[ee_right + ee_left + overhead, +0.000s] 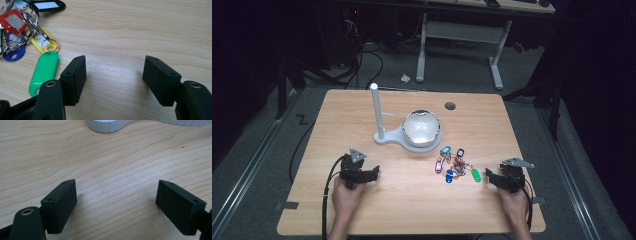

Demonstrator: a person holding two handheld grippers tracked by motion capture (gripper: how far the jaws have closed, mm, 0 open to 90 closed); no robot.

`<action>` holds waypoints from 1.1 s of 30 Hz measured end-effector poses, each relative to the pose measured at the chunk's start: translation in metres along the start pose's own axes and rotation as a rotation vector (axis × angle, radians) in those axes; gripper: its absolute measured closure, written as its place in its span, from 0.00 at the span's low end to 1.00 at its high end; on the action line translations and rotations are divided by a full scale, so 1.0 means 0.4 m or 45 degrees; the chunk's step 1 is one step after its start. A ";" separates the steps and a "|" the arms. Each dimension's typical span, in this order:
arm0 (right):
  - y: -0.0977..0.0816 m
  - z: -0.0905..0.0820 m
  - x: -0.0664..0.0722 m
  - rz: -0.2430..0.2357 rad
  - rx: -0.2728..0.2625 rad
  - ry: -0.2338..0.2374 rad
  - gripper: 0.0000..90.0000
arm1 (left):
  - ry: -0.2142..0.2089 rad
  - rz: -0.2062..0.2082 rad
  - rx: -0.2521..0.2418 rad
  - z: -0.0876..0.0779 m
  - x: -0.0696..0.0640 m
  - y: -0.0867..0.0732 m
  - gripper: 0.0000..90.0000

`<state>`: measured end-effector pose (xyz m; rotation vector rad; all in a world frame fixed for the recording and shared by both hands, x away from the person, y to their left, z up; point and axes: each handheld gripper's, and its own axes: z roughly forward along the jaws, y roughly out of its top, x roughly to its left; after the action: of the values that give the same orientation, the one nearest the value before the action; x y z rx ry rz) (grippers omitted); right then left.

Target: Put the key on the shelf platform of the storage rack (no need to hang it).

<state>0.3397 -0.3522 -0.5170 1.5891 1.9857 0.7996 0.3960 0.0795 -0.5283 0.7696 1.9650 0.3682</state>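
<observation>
A bunch of plastic key tags [456, 166] lies flat on the tabletop [412, 210], right of centre, linked by metal rings and a short chain into a loose cluster. The tags are green [44, 72], yellow [43, 42], blue [14, 51], red [12, 22] and black [47, 5], some with white label windows. The green tag lies outermost, stretched lengthwise away from the rest.

Overhead light brightens the table [412, 200] against dark surroundings, glare whitens the bowl [422, 127], high view soft.
</observation>
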 end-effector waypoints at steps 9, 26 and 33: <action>-0.001 -0.002 0.001 0.014 -0.002 -0.002 0.40 | -0.002 0.007 0.001 0.000 0.001 0.000 0.19; -0.002 -0.046 0.033 0.025 -0.044 -0.016 0.47 | -0.007 0.019 0.003 0.000 0.002 0.001 0.19; -0.002 -0.051 0.069 -0.016 -0.019 0.062 0.49 | -0.009 0.023 0.003 0.000 0.003 0.001 0.19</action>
<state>0.3191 -0.3286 -0.5029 1.5617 2.0168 0.8535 0.3957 0.0804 -0.5289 0.7893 1.9535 0.3741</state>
